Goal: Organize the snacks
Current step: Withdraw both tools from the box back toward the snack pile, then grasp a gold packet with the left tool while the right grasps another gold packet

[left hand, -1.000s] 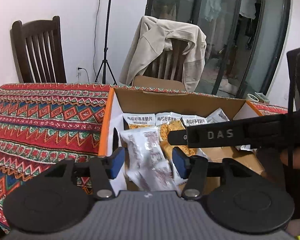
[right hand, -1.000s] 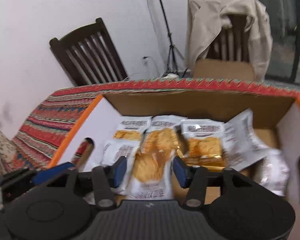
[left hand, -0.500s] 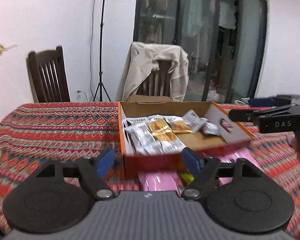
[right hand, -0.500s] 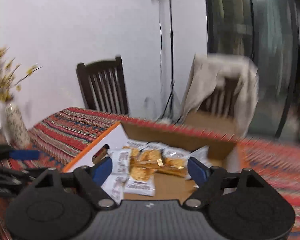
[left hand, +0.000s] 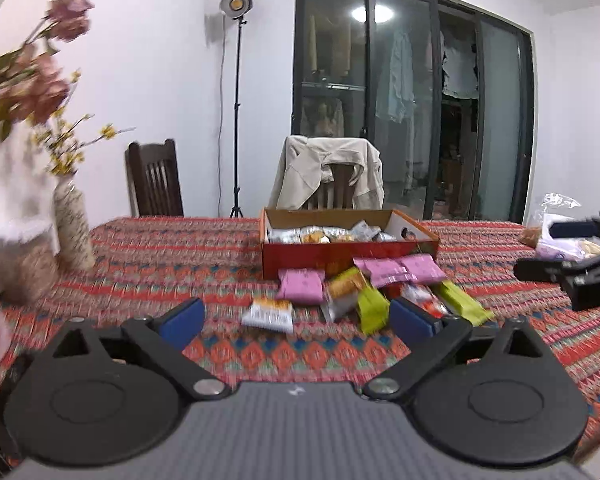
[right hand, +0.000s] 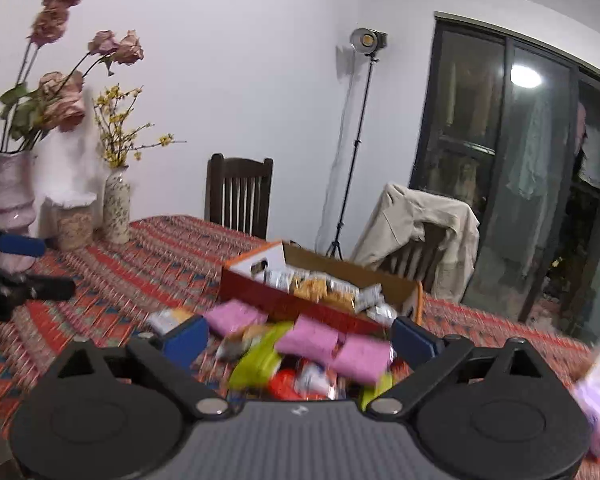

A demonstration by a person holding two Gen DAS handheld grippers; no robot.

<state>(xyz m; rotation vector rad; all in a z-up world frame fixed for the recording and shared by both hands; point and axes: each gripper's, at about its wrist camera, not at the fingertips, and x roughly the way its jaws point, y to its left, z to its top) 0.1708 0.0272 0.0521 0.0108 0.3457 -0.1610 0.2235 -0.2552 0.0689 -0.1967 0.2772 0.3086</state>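
An open cardboard box (left hand: 340,254) with a red front wall holds several white and orange snack packets. Loose packets lie on the tablecloth in front of it: pink ones (left hand: 302,286), green ones (left hand: 372,306) and a white and orange one (left hand: 268,314). My left gripper (left hand: 296,320) hovers short of the pile, its jaws opening with nothing between them. My right gripper (right hand: 300,340) hangs over the near side of the same pile (right hand: 312,336), jaws also opening and empty. The box (right hand: 284,300) lies beyond. Each gripper shows at the edge of the other's view: right (left hand: 560,248), left (right hand: 40,266).
Vases with dried flowers (left hand: 72,232) (right hand: 116,208) stand at the table's left end. A clear plastic bag (left hand: 560,220) sits at the right. Behind the table are a dark chair (left hand: 156,184), a chair draped with a beige jacket (left hand: 328,172) and a light stand (left hand: 236,120).
Both grippers have pulled well back from over the box and their jaws have widened. The loose packets in front of the box and the vases have come into view.
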